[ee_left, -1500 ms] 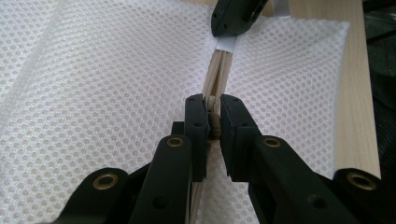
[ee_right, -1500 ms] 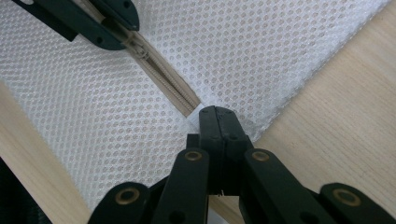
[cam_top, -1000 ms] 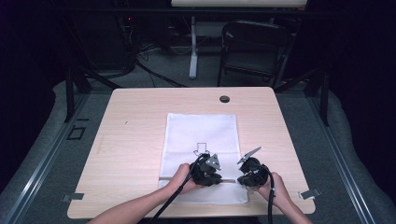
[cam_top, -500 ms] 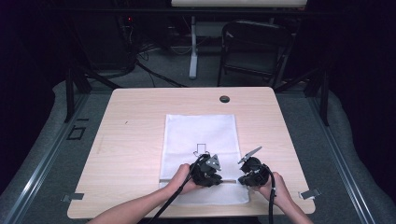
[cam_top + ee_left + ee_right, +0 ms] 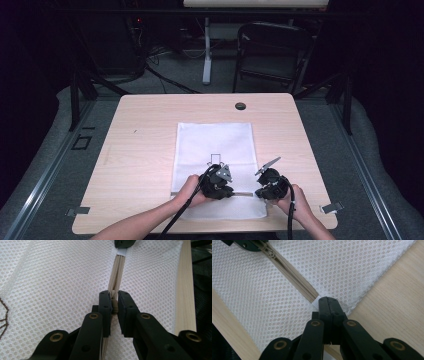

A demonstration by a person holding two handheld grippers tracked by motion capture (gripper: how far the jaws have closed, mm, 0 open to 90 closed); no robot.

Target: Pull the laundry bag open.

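Mesh bag (image 5: 214, 150) lies flat on the surface (image 5: 140, 150), a small outline printed mid-bag. Left claw (image 5: 114, 305) grips the zipper pull (image 5: 114, 306); right claw (image 5: 328, 305) pinches the zipper's end (image 5: 318, 300), near edge.

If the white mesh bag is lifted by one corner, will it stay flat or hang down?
The mesh bag would probably hang limp: it is thin netting lying flat on the table. It looks light and apparently empty. The zipper line may stay slightly stiffer than the netting.
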